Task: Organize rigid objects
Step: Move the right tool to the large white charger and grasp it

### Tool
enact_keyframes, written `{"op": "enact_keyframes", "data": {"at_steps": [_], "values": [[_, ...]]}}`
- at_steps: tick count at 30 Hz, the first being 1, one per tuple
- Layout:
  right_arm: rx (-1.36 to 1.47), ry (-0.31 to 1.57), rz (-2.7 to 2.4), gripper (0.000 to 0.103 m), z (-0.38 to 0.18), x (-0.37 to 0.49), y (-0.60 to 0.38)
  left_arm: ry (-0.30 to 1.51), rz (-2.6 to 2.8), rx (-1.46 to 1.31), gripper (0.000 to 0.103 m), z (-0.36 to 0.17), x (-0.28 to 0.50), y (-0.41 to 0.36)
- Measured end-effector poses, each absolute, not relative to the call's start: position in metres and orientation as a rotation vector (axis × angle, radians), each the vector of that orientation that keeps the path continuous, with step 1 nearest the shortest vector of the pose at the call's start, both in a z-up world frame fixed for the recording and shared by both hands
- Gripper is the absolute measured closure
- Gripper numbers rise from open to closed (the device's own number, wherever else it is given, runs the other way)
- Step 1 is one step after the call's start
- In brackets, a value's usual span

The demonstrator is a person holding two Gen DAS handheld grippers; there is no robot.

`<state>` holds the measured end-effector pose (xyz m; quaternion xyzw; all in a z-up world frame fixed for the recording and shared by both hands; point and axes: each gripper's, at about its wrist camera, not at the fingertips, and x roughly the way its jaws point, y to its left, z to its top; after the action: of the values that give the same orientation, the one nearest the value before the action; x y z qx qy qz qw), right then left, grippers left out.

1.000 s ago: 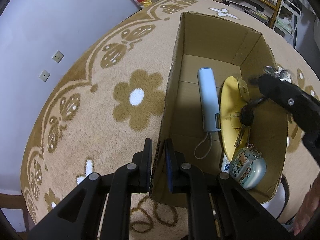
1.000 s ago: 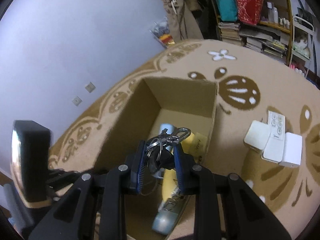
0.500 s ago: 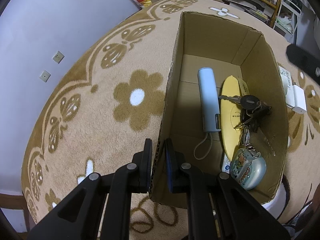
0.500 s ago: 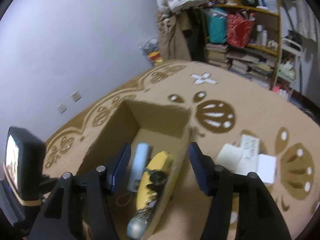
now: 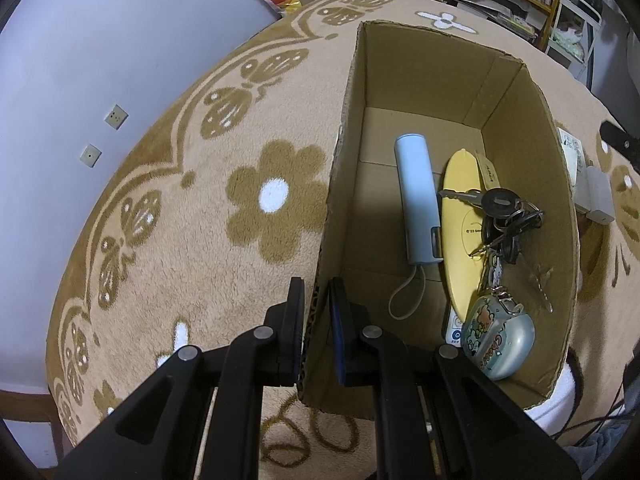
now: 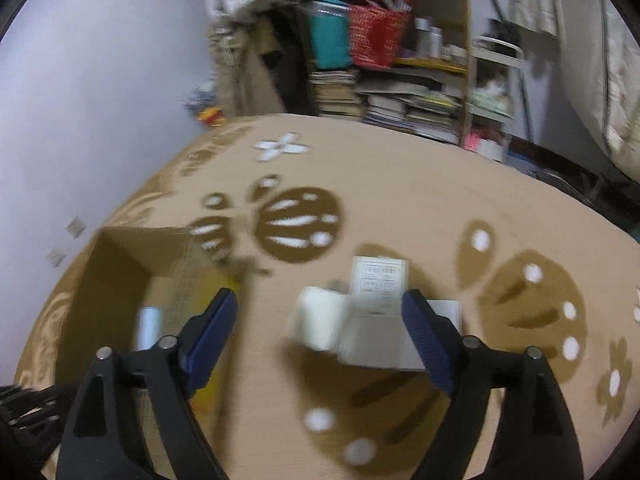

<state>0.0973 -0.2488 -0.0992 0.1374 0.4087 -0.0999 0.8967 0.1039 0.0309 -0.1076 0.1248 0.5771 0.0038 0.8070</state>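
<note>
A cardboard box [image 5: 532, 184] stands on the patterned carpet. Inside lie a pale blue power bank [image 5: 418, 204], a yellow oval case [image 5: 460, 240], a bunch of keys [image 5: 502, 212] and a small cartoon tin [image 5: 498, 338]. My left gripper [image 5: 316, 320] is shut on the box's near-left wall. In the blurred right wrist view my right gripper [image 6: 320, 328] hangs above the carpet, jaws opening wide and nothing between them. Beyond it lie white boxes [image 6: 372, 320] and a white remote [image 6: 378, 284]; the cardboard box [image 6: 120, 280] is at its left.
The white boxes [image 5: 596, 196] also show right of the cardboard box in the left wrist view. A shelf with books and bags [image 6: 384, 60] stands at the back. A grey wall [image 5: 80, 80] with two sockets runs along the left.
My right gripper opened and dropped the keys into the box, then swung right toward the white boxes. The keys now lie on the yellow case. The left gripper kept still.
</note>
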Motion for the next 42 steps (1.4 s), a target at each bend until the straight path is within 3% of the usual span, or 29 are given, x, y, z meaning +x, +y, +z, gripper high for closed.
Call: {"op": "enact_keyframes", "data": {"at_steps": [2, 22, 25, 36, 37, 42], "values": [[0.269, 0.851, -0.282, 0.0, -0.11, 0.097, -0.263, 1.234, 0.008, 0.27, 0.092, -0.108, 0.104, 0.031], [0.295, 0.989, -0.408, 0.0, -0.181, 0.091, -0.315, 1.248, 0.007, 0.273, 0.092, -0.111, 0.105, 0.031], [0.364, 0.992, -0.403, 0.008, -0.189, 0.084, -0.325, 1.249, 0.008, 0.269, 0.092, -0.11, 0.104, 0.031], [0.315, 1.002, -0.416, 0.009, -0.19, 0.086, -0.318, 1.248, 0.011, 0.283, 0.092, -0.111, 0.105, 0.029], [0.284, 1.004, -0.429, 0.01, -0.188, 0.087, -0.315, 1.247, 0.011, 0.281, 0.092, -0.111, 0.104, 0.029], [0.229, 1.054, -0.449, 0.042, -0.192, 0.09, -0.307, 1.245, 0.016, 0.284, 0.092, -0.111, 0.105, 0.028]]}}
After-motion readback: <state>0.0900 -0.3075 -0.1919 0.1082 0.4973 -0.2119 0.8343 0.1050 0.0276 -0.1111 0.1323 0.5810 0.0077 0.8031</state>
